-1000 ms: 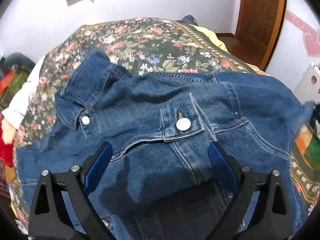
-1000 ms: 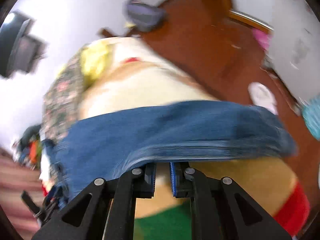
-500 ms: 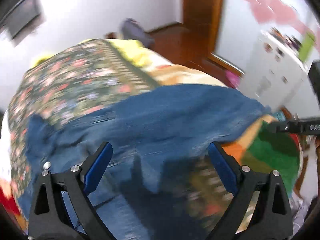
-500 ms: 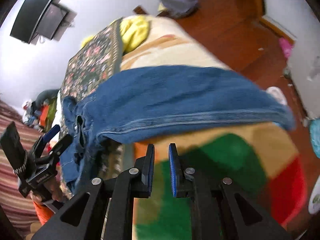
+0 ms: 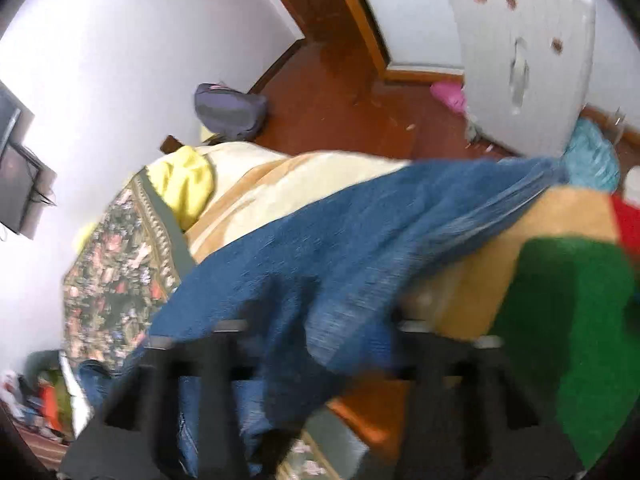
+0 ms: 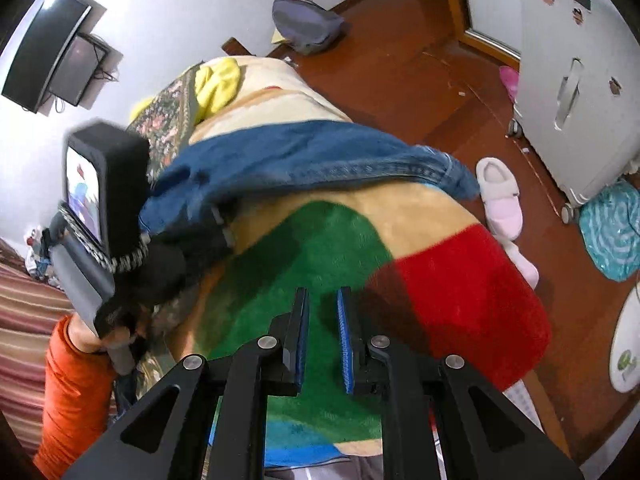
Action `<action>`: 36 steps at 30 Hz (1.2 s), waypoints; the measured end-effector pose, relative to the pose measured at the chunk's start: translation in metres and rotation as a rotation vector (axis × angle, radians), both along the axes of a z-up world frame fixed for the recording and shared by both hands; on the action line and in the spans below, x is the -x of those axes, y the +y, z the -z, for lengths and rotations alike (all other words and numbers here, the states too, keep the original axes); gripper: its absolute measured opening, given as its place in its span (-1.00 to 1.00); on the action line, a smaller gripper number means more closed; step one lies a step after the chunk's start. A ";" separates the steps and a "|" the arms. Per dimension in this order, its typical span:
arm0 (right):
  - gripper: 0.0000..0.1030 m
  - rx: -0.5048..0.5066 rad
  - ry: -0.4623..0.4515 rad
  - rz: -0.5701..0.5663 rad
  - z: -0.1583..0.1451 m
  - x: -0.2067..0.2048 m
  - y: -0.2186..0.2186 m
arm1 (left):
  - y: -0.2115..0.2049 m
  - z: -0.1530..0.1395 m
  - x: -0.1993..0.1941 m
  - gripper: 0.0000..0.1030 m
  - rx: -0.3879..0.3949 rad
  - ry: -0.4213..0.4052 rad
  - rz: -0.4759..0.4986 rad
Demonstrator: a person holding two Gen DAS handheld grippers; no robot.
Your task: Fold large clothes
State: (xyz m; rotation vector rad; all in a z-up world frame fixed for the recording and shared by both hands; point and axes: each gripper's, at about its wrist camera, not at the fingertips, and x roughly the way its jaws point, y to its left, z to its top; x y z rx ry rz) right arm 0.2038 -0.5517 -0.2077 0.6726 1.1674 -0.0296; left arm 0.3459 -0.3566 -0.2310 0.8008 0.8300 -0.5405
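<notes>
A blue denim jacket [image 5: 340, 248] lies across the bed; one sleeve stretches toward the bed's right edge. In the left wrist view my left gripper [image 5: 320, 332] is blurred, its fingers spread wide with denim lying between and over them. In the right wrist view the jacket [image 6: 304, 160] lies beyond a green, red and tan blanket [image 6: 320, 248]. My right gripper [image 6: 322, 336] hovers over the green patch, fingers nearly together with a narrow gap and nothing between them. The left gripper's body [image 6: 100, 200] shows at the jacket's left end.
A floral bedspread [image 5: 116, 264] and a yellow cloth [image 5: 188, 184] lie at the bed's far end. A white fridge [image 6: 576, 80], pink slippers [image 6: 500, 200], a teal bundle [image 6: 612, 232] and a grey backpack [image 6: 304, 20] are on the wooden floor. A TV [image 6: 48, 48] hangs on the wall.
My left gripper has swung right along the jacket toward the sleeve. My right gripper has let the denim edge go and pulled back over the coloured blanket.
</notes>
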 end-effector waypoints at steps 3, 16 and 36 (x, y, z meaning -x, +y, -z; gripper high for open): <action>-0.80 -0.011 0.003 -0.015 0.002 0.001 0.004 | 0.014 -0.026 -0.001 -0.62 0.082 0.013 -0.024; -0.80 -0.041 -0.050 -0.164 -0.013 -0.044 0.073 | 0.199 -0.135 -0.029 -0.72 0.436 -0.006 -0.381; -0.80 0.000 -0.016 -0.315 -0.006 -0.072 0.157 | 0.314 -0.064 0.014 0.76 0.223 0.062 -0.497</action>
